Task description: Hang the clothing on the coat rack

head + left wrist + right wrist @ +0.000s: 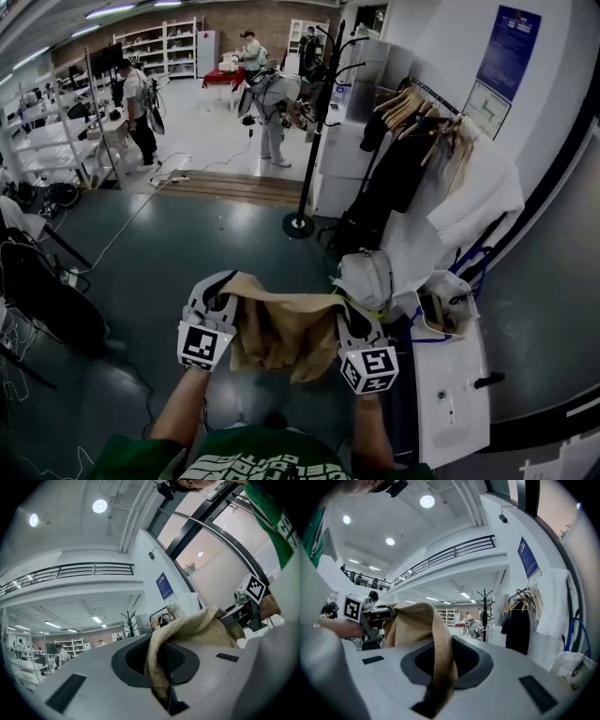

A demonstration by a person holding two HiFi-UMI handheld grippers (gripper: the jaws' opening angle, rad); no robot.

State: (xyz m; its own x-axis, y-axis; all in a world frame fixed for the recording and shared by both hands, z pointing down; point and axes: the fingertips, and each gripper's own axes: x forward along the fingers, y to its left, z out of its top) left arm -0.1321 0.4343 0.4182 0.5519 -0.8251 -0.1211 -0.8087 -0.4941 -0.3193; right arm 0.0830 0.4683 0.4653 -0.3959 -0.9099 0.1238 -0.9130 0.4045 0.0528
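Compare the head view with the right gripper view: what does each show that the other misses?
Head view only: the black hooked coat rack down to its round floor base, and a white cap. Right gripper view only: the tan cloth garment pinched in the right gripper, plus a railed balcony. Both: garment, rack, left gripper.

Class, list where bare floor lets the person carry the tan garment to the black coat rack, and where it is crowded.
Bare floor lies between the tan garment and the coat rack base, bordered left by cables. Crowded: right of the rack, the clothes rail, white bag and white counter.
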